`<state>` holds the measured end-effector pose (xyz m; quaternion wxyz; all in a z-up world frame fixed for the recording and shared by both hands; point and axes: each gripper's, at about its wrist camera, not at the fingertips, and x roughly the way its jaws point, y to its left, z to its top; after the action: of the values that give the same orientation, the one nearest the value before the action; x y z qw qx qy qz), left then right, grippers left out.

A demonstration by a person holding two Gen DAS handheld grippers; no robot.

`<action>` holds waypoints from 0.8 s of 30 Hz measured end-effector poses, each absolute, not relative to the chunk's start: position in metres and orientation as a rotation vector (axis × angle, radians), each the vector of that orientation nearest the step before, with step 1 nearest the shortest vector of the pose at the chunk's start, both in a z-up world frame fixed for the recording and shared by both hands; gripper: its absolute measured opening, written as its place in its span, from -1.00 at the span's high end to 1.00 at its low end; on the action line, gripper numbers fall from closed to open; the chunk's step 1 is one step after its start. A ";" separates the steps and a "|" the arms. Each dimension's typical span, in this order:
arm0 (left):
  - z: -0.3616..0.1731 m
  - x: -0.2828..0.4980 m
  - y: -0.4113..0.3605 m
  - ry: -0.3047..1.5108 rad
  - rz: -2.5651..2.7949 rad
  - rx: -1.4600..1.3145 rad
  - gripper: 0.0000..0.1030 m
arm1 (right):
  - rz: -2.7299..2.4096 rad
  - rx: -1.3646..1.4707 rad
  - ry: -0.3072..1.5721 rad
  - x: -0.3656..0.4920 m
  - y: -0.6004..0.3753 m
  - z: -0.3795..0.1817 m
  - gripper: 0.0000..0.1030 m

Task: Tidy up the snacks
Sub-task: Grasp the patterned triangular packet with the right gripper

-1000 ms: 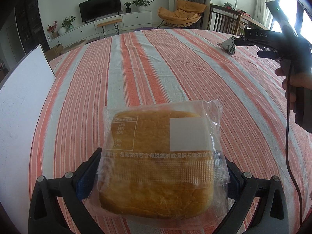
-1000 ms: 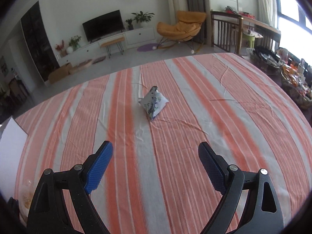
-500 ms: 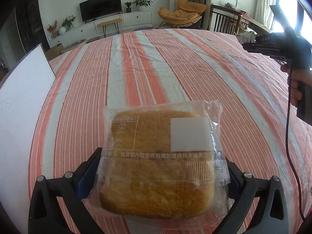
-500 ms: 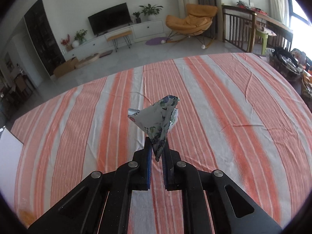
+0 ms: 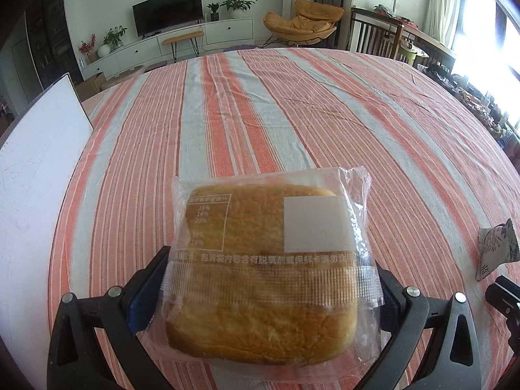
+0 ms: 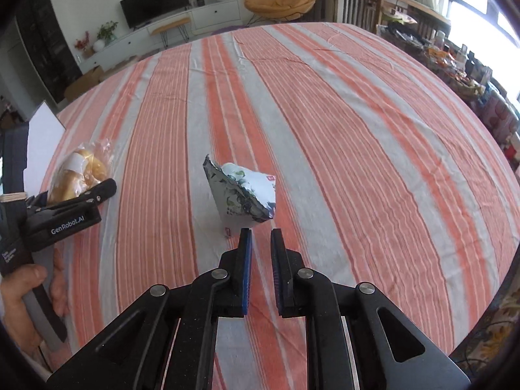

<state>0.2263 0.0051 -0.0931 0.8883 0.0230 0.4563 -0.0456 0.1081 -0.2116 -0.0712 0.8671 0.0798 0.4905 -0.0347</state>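
Note:
A bread loaf in a clear wrapper (image 5: 269,269) is held above the striped tablecloth (image 5: 292,113) by my left gripper (image 5: 269,279), which is shut on its sides. The right wrist view shows that loaf (image 6: 78,169) and the left gripper (image 6: 81,201) at the left, held by a hand (image 6: 22,295). A small floral foil packet (image 6: 243,195) stands on the cloth just ahead of my right gripper (image 6: 260,237). Its jaws are opening, a narrow gap apart, with nothing between them. The left wrist view shows the packet (image 5: 495,247) at the right edge.
A white board (image 5: 35,162) lies along the table's left side. Cluttered snack goods (image 6: 471,65) crowd a surface past the table's right edge. Beyond the far edge are a TV unit and an orange chair.
My right gripper shut on the floral packet, carried it across the table to beside the bread, and has now let go of it. The left gripper and bread stayed put.

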 end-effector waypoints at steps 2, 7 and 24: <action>-0.093 0.227 0.005 0.949 -0.095 0.047 -1.00 | -0.097 0.161 0.964 0.104 -0.207 -0.071 -0.53; -0.093 0.226 0.005 0.949 -0.095 0.047 -1.00 | -0.140 0.073 0.916 0.104 -0.187 -0.084 -0.77; -0.093 0.227 0.006 0.948 -0.094 0.047 -1.00 | -0.121 0.083 0.907 0.093 -0.184 -0.083 -0.79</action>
<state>0.2268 0.0055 -0.0930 0.8883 0.0224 0.4564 -0.0453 0.0929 -0.1838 -0.0833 0.8964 0.0398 0.4376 -0.0583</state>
